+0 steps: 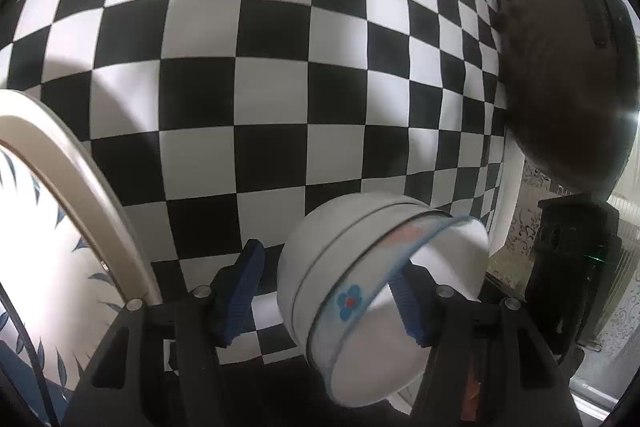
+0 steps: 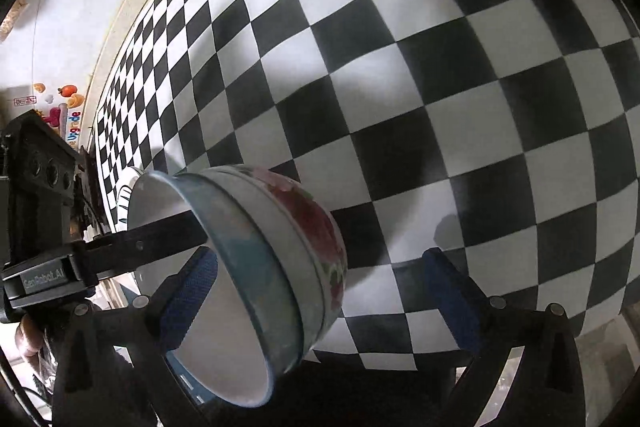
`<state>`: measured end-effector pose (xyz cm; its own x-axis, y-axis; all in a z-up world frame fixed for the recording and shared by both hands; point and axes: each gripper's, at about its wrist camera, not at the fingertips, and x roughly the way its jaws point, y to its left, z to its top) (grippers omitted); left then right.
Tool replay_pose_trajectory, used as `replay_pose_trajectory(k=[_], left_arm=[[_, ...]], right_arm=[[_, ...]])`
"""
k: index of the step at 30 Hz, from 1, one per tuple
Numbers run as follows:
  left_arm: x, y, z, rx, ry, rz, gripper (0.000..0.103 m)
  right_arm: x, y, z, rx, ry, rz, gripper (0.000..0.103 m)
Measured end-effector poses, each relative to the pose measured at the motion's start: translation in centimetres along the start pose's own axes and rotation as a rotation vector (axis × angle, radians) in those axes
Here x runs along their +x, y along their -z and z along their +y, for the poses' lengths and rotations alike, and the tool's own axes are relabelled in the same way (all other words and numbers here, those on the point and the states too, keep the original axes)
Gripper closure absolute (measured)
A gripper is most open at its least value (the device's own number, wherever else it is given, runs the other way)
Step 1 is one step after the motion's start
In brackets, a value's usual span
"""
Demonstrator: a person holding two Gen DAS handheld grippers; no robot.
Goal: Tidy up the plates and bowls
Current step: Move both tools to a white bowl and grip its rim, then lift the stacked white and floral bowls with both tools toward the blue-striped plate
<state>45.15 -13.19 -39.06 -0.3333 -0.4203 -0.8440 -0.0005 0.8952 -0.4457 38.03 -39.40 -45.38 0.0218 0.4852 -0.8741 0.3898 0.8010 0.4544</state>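
A white bowl [image 1: 360, 291] with a pale blue rim band and a blue flower was seen in the left wrist view, tipped on its side with its mouth turned toward four o'clock. In that view the wall of the bowl lay between the fingers of the left gripper [image 1: 326, 301]: the right-hand pad [image 1: 412, 307] sat inside the mouth against the rim, while the left-hand pad [image 1: 240, 291] stood clear of the outer wall, with checkered cloth visible between them. The jaws were thus parted about halfway, and whether the rim was truly pinched could not be told.

In the right wrist view a second bowl [image 2: 280, 267], painted with red flowers and edged in blue, lay likewise on its side, mouth toward seven o'clock. The right gripper [image 2: 320, 287] was spread wide; its left-hand pad [image 2: 192, 291] was inside the mouth and its right-hand pad [image 2: 452, 299] stood well apart from the wall, so nothing was clamped. A dark finger of the other gripper [image 2: 160, 239] was seen reaching across this bowl's mouth from nine o'clock.

Each bowl lay just ahead of its own gripper, axis tilted across the fingers, over the black-and-white checkered surface [image 1: 280, 67]. A leaf-patterned plate [image 1: 48, 227] with a beige rim was seen at eight o'clock in the left view. The setting down of the bowls was judged to be the step in hand.
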Motion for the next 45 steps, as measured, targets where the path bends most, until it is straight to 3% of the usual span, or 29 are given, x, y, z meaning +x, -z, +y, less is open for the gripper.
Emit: replay_pose_trajectory(k=[8,11,12,13,14,17,31,45], left_arm=[[1.5,-0.2,1.1,-0.011,0.011,0.035,0.044],[1.4,-0.2,1.2,-0.009,0.042,0.029,0.052],[1.4,-0.2,1.3,-0.018,0.069,0.032,0.059],[1.3,-0.2,1.3,-0.024,0.073,0.035,0.059],[1.4,-0.2,1.1,-0.011,0.060,0.032,0.059],[1.1,0.1,0.3,0.025,0.012,0.004,0.060],[0.3,0.9,-0.4,0.062,-0.013,-0.041,0.060],[-3.0,1.2,-0.9,0.067,-0.021,-0.100,0.060]], right_arm=[[1.7,-0.6,0.3,-0.002,0.006,0.028,0.001],[2.1,-0.5,-0.2,0.016,-0.023,0.031,0.004],[2.1,-0.4,-0.4,0.022,-0.038,0.033,0.011],[2.2,-0.5,-0.5,0.032,-0.060,0.038,0.037],[2.6,-0.4,-0.3,0.043,-0.107,0.063,0.045],[2.2,-0.2,0.2,0.020,-0.081,0.049,0.045],[2.1,0.4,1.5,-0.019,-0.083,0.024,0.045],[-0.8,0.6,4.6,-0.086,-0.083,0.000,0.045]])
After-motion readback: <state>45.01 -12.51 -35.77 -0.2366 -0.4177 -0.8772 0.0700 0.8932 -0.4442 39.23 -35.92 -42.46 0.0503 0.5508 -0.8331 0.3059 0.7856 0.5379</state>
